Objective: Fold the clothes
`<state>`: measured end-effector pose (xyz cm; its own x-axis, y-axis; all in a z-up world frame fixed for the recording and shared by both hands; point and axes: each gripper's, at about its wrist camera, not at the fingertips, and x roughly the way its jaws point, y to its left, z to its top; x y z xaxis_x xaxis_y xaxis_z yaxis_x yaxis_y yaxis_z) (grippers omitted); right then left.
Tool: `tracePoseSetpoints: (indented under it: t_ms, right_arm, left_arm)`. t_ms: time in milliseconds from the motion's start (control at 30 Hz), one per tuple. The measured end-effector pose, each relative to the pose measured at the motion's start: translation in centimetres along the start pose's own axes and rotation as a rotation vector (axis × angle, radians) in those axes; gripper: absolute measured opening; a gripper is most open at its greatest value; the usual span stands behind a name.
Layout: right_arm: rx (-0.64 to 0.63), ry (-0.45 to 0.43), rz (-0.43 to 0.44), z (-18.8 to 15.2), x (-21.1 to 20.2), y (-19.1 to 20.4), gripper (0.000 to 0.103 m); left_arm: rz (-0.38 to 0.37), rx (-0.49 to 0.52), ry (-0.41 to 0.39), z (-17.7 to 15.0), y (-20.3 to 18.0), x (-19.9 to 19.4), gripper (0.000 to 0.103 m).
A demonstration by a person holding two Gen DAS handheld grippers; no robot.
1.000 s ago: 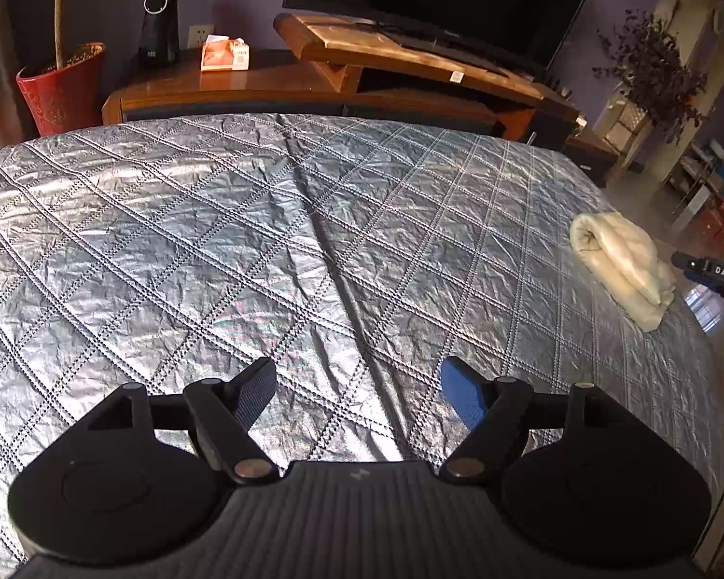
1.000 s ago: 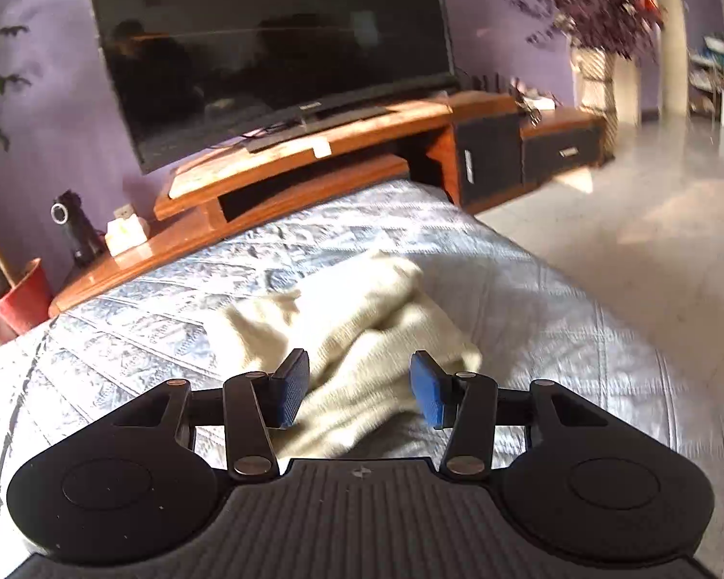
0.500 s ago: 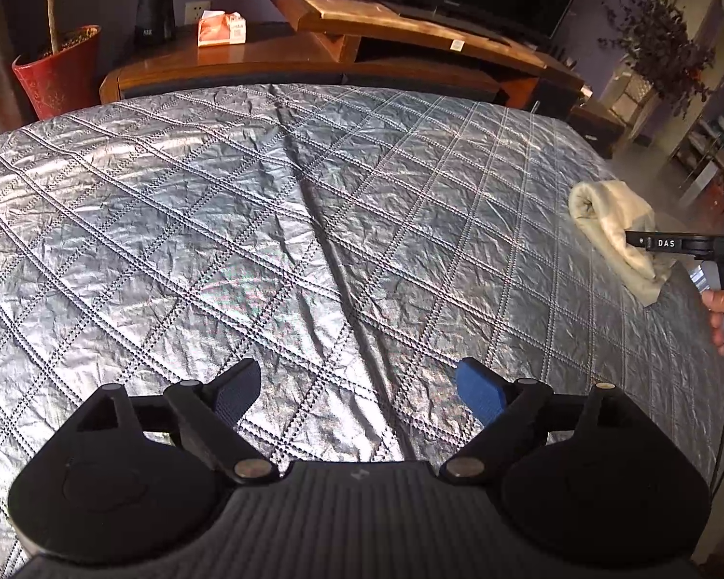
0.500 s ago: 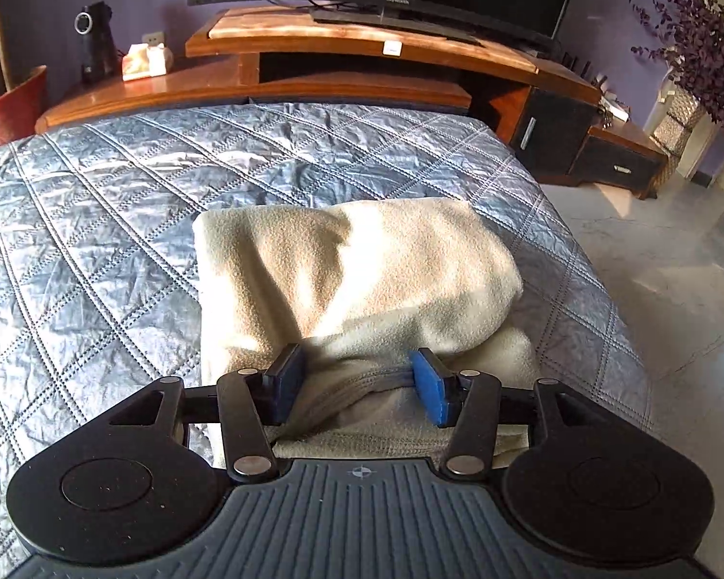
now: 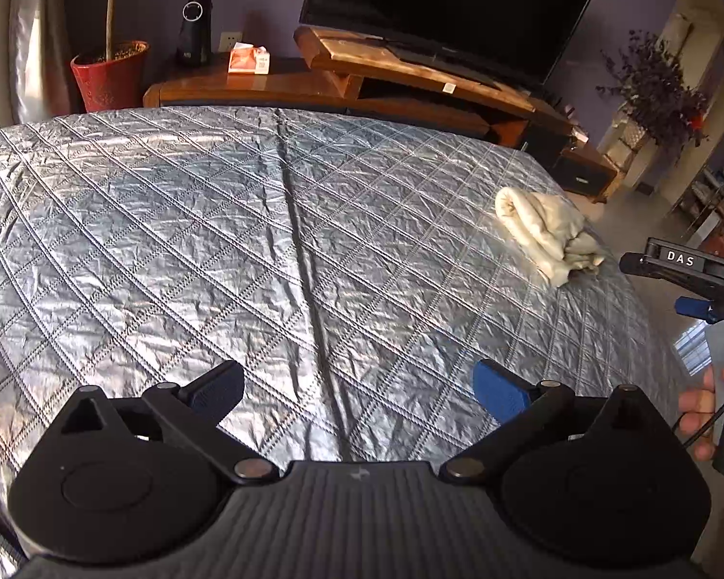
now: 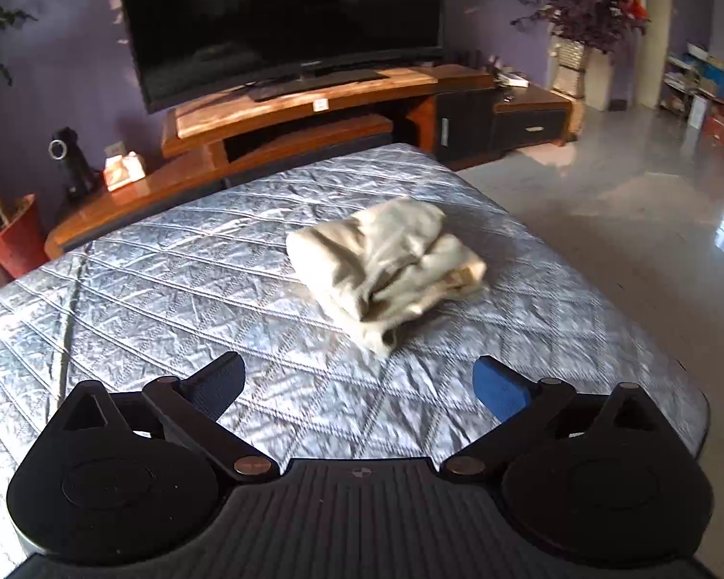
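A cream garment (image 6: 386,263), folded into a thick bundle, lies near the far right corner of the silver quilted bed (image 6: 178,280). My right gripper (image 6: 359,388) hangs above the bed on the near side of the bundle, apart from it; its jaws are opening wide and nothing is between them. In the left wrist view the same bundle (image 5: 548,234) sits far off to the right. My left gripper (image 5: 359,388) is over bare quilt (image 5: 217,241), its jaws also opening wide and empty. The right gripper (image 5: 695,309) and a hand (image 5: 700,405) show at that view's right edge.
A wooden TV stand (image 6: 313,116) with a large dark television (image 6: 285,14) runs along the bed's far edge. A red plant pot (image 5: 108,75), a black device (image 5: 194,31) and a tissue box (image 5: 248,60) stand at its left. Tiled floor (image 6: 627,222) lies to the bed's right.
The right gripper let go of the cream garment, opened wide and pulled back and up from it. The left gripper opened wider and also drew back over the quilt.
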<state>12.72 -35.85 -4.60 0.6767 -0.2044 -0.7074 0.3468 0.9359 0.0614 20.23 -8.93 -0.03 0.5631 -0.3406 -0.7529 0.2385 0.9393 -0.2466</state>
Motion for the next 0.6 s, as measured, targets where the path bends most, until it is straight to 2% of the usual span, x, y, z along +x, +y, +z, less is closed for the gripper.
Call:
tracePoseSetpoints:
  t_ms: [100,200,300,367,467,600]
  right_arm:
    - [-0.024,-0.034,0.034,-2.8,-4.6,-1.0,0.102]
    - [-0.066,-0.04,-0.037,-4.9,-8.2,-2.1,0.103]
    - [-0.103,-0.026,-0.069,-5.7,-10.8,-3.1,0.103]
    - [-0.112,-0.047,-0.104,-5.7,-12.5,-3.8,0.103]
    - [-0.081,-0.086,-0.116,-5.7,-14.3,-4.7,0.103]
    - [0.044,-0.032,-0.104,-5.5,-15.3,-6.2,0.103]
  left_arm:
    - [0.018,0.087,0.002,-1.3,-3.1,-2.8,0.102]
    - [-0.042,0.128,-0.016,-1.8,-5.1,-5.3,0.102]
    - [-0.033,0.138,0.009,-1.6,-7.0,-6.8,0.102]
    - [-0.027,0.16,0.014,-1.8,-8.2,-7.6,0.102]
    - [-0.027,0.172,0.012,-2.3,-9.6,-8.7,0.102]
    - [-0.019,0.175,0.019,-3.0,-10.6,-9.6,0.102]
